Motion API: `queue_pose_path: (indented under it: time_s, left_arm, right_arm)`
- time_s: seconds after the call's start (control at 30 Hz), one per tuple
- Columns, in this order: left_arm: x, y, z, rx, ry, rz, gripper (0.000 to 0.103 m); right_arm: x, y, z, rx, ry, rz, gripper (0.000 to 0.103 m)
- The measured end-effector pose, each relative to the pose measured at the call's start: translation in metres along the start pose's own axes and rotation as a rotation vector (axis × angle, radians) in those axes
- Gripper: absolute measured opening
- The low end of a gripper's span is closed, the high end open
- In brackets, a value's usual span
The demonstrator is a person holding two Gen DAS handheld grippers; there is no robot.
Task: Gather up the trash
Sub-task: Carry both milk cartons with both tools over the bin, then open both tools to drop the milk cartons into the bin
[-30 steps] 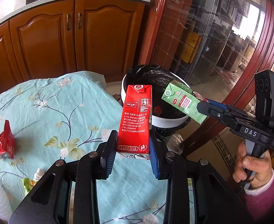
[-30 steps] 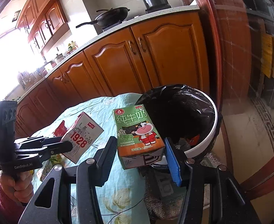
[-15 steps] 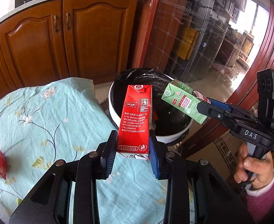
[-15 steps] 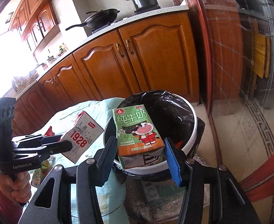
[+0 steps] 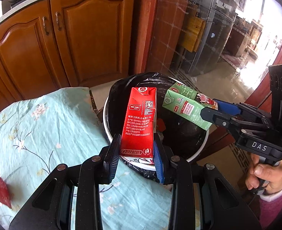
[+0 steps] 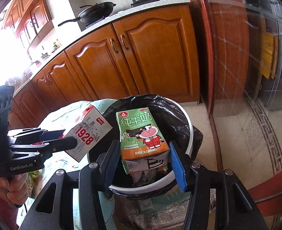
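Observation:
My left gripper (image 5: 136, 153) is shut on a red milk carton (image 5: 141, 120) and holds it over the near rim of a white trash bin (image 5: 202, 147) lined with a black bag. In the right wrist view the same carton (image 6: 87, 134) shows its white "1928" side at the bin's left edge. My right gripper (image 6: 144, 159) is shut on a green and orange milk carton (image 6: 141, 134) and holds it above the bin (image 6: 188, 118). That green carton also shows in the left wrist view (image 5: 187, 107), over the bin's right side.
A table with a pale blue floral cloth (image 5: 45, 134) stands left of the bin. A red wrapper (image 5: 0, 189) lies on it at the left. Wooden cabinets (image 6: 141, 61) stand behind, with a glass door frame (image 6: 208, 48) to the right.
Both grippers have moved with their cartons from above the table edge to above the bin's opening. The bin now looks nearer and more centred in both views.

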State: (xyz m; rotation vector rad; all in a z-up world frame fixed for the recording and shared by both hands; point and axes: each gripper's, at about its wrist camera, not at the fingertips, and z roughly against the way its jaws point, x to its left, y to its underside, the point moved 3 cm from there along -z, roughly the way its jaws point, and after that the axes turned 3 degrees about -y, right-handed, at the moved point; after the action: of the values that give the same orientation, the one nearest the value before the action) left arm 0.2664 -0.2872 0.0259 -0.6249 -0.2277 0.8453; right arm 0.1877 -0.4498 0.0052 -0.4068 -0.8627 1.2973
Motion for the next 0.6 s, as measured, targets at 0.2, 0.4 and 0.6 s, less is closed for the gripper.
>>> queue_pose_path:
  time_s: [0.2, 0.4, 0.6]
  left_arm:
    - [0.0, -0.01, -0.011, 0.018, 0.002, 0.001, 0.03]
    - [-0.003, -0.013, -0.019, 0.035, -0.002, -0.005, 0.03]
    - [-0.002, -0.012, -0.031, 0.06, -0.008, -0.001, 0.031]
  right_arm:
    - [-0.006, -0.007, -0.007, 0.018, 0.015, 0.01, 0.052]
    - [-0.01, -0.008, -0.013, 0.031, 0.019, 0.007, 0.052]
    - [-0.012, -0.007, -0.017, 0.041, 0.023, 0.007, 0.052]
